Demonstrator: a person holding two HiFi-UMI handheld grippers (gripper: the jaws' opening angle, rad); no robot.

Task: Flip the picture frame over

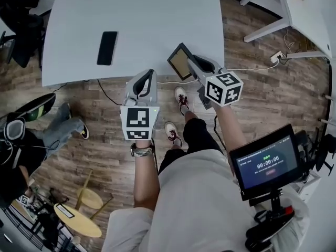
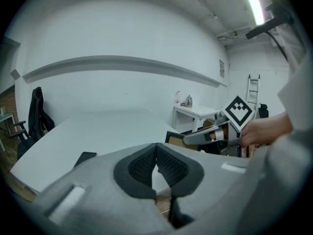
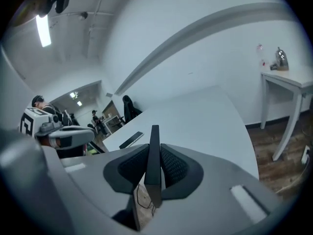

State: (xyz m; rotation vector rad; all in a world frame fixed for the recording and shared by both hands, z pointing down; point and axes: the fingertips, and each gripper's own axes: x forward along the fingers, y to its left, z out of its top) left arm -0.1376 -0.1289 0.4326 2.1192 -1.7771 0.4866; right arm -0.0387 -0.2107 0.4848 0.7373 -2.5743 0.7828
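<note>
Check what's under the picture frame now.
It rests on nothing: the right gripper holds the picture frame in the air over the table edge and the wooden floor. The patch directly beneath is covered.

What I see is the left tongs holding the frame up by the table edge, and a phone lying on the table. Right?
Not quite: the right tongs hold the frame, gripping it edge-on, as the right gripper view shows. The left tongs are shut on nothing. The frame is up by the table edge, and the phone lies on the table.
</note>
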